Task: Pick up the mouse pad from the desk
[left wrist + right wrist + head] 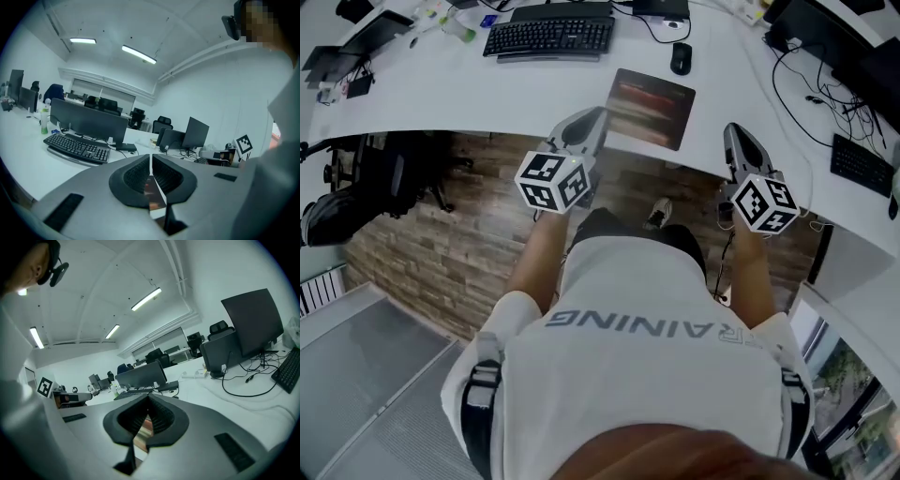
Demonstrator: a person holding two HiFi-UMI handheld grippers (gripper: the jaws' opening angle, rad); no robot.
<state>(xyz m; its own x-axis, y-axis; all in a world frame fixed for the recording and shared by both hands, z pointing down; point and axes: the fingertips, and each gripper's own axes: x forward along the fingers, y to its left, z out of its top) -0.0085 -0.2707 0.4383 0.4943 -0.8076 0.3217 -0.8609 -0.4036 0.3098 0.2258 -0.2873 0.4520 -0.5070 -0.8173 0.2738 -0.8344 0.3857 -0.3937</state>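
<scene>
The mouse pad (652,108), dark with a reddish print, lies at the front edge of the white desk (441,94). My left gripper (600,114) is shut and empty, its tips just at the pad's left front corner. My right gripper (732,129) is shut too, holding nothing, to the right of the pad and apart from it, at the desk's front edge. In the left gripper view the closed jaws (151,158) leave a slit that shows a strip of the pad (153,192). The right gripper view shows its jaws (148,400) closed, with the pad (143,428) glimpsed below them.
A black keyboard (548,37) and a black mouse (680,58) lie behind the pad. Cables (806,89) and a second keyboard (861,164) are on the right. An office chair (389,178) stands under the desk at left. Monitors (89,122) line the desk.
</scene>
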